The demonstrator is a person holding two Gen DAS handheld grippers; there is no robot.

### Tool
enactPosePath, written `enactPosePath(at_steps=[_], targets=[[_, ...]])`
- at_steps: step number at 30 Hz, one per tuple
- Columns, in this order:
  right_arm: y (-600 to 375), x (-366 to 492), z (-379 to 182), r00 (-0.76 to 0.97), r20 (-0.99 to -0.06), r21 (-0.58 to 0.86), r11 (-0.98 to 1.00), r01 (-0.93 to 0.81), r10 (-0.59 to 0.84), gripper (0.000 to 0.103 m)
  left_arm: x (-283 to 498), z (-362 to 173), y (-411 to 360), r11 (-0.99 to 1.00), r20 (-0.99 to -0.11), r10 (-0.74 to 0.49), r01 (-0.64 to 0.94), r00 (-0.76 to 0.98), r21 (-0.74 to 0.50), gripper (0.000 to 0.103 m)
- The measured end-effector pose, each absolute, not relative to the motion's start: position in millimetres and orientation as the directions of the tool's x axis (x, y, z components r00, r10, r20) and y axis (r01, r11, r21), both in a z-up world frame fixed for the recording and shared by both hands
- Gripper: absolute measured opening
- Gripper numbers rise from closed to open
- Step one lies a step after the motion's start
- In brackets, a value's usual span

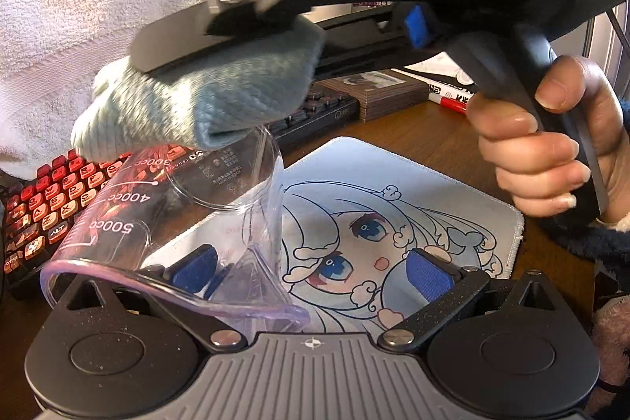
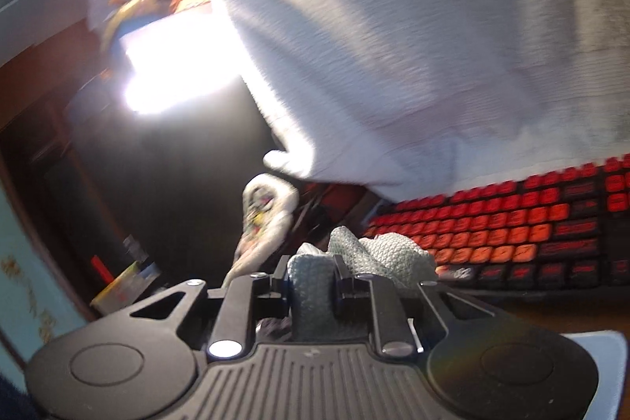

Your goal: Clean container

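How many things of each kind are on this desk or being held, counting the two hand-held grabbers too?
Grippers: 2, the left gripper and the right gripper
Measuring cups: 1, clear plastic measuring cup
Cloths: 1, grey-blue cloth
Keyboards: 2, red-keyed keyboard and black keyboard
Mouse pads: 1, cartoon mouse pad
Markers: 1, red marker
Total: 8
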State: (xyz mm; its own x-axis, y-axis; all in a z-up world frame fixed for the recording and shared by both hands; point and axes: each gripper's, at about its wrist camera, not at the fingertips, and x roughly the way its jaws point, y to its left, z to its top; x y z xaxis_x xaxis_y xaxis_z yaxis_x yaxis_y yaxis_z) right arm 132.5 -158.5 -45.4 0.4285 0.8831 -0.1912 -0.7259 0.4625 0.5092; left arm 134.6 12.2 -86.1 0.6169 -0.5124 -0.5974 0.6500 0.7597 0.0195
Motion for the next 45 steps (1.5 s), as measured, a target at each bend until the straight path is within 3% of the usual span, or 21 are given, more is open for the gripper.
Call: enactPosePath(at_steps=[7,12,18,31,37,45], targets=[[-153.7,132.2,-44.4,0.415,-0.197,0.501,0.455,-0.736,0.888,0.021,135.1,-88.2,9.6,0.760,-0.598,-0.512,0.649,0.617,0.020,0.103],[-161.1,123.8,-41.4,0.404,-0.220,0.458,0.459,-0.761,0.888,0.017,134.3,-89.1,8.8,0.760,-0.598,-0.512,0.650,0.617,0.019,0.103],[-185.8,139.5,-35.4,0.530,-0.229,0.447,0.573,-0.688,0.816,0.017,128.8,-88.6,5.5,0.760,-0.598,-0.512,0.650,0.617,0.020,0.103],[-154.9,128.7,-42.1,0.379,-0.219,0.484,0.437,-0.758,0.899,0.019,134.4,-93.7,2.0,0.759,-0.598,-0.512,0.651,0.616,0.021,0.103],[-175.8,140.3,-37.6,0.448,-0.233,0.480,0.502,-0.719,0.863,0.017,132.2,-95.4,-2.4,0.759,-0.598,-0.512,0.651,0.617,0.021,0.103],[-142.4,143.6,-34.1,0.444,-0.252,0.449,0.511,-0.734,0.860,0.023,130.2,-97.4,-6.1,0.759,-0.598,-0.513,0.651,0.616,0.020,0.103]])
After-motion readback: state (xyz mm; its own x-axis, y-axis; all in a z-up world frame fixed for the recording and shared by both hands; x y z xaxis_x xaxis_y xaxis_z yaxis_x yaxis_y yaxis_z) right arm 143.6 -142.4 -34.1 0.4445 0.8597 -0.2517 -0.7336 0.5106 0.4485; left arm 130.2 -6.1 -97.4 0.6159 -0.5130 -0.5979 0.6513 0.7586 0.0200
